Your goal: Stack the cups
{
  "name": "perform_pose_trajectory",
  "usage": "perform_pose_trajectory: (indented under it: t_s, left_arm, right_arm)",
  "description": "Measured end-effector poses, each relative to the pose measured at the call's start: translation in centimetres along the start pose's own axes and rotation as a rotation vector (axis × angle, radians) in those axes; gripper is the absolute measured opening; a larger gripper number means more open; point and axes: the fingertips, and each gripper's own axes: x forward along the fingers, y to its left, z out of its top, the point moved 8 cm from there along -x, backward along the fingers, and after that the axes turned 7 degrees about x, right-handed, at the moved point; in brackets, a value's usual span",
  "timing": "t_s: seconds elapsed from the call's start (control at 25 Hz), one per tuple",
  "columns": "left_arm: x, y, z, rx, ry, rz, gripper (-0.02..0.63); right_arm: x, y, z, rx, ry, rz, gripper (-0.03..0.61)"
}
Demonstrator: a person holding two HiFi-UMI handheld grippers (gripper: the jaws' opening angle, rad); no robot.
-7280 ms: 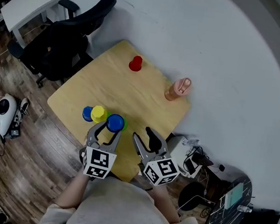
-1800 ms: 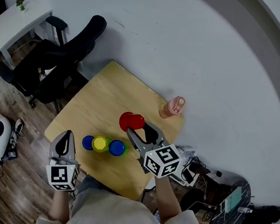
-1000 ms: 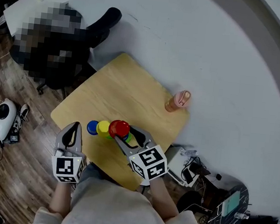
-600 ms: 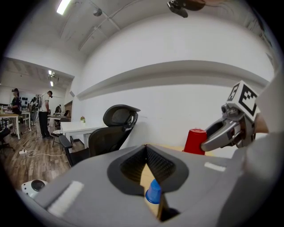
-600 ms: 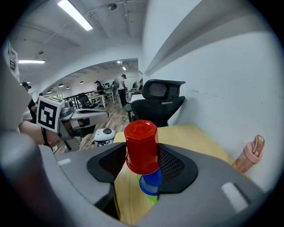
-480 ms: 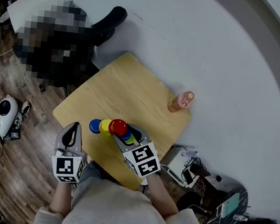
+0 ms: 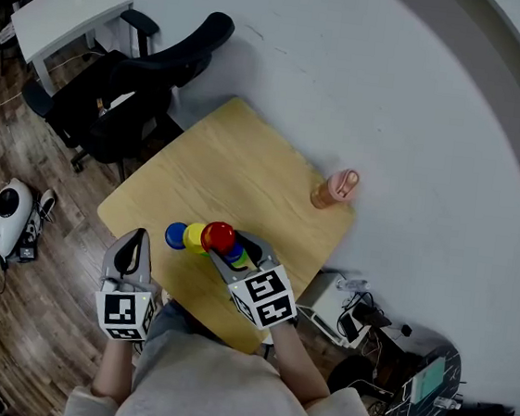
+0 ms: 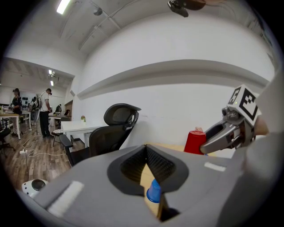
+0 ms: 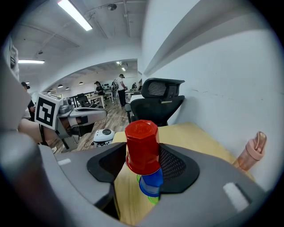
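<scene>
My right gripper (image 7: pixel 228 247) is shut on an upside-down red cup (image 7: pixel 219 236) and holds it over a blue cup (image 9: pixel 151 181) that sits on a green cup (image 9: pixel 153 200). In the right gripper view the red cup (image 9: pixel 143 146) fills the gap between both pads, and its rim covers the top of the blue one. A yellow cup (image 7: pixel 194 234) and another blue cup (image 7: pixel 175 234) stand to the left in a row on the wooden table (image 7: pixel 237 167). My left gripper (image 7: pixel 130 255) is shut and empty, off the table's near left edge.
A pink bottle (image 7: pixel 335 187) stands at the table's far right corner. A black office chair (image 7: pixel 135 76) is beyond the table's far left side. A white device (image 7: pixel 8 211) lies on the wood floor at the left. People stand far off in the room.
My right gripper has carried the red cup from mid-table to the cup row and lowered it slightly over the blue cup. The left gripper has stayed put.
</scene>
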Motion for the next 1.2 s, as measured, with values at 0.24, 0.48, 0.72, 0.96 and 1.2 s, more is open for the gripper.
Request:
perform_pose_trajectory:
  t_s: [0.24,0.48,0.72,0.96,1.2]
  left_arm:
    - [0.2,-0.1,0.1,0.002,-0.001,-0.001,0.058]
    - [0.2,-0.4,0.8,-0.004,-0.016,0.002,0.058]
    - [-0.2,-0.9,2.6,-0.026,-0.059,-0.001,0.058]
    - [-1.2,-2.0,4.5,-0.017,-0.096,0.004,0.058]
    - [-2.3,-3.4,6.2,0.012,-0.133,0.016,0.058]
  right_arm:
    - [-0.1,-0.1,-0.1,-0.003,-0.020,0.011,0.221]
    - [-1.6,-0.4,0.4,0.014,-0.073,0.021,0.221]
    - [-5.0,-0.7,0.8,0.051,-0.182,0.024,0.219]
    - [-8.5,-1.2,1.3,0.052,-0.301,-0.046,0.143]
    - [-11.6,-2.2,1.3,0.045,-0.393,-0.129,0.009]
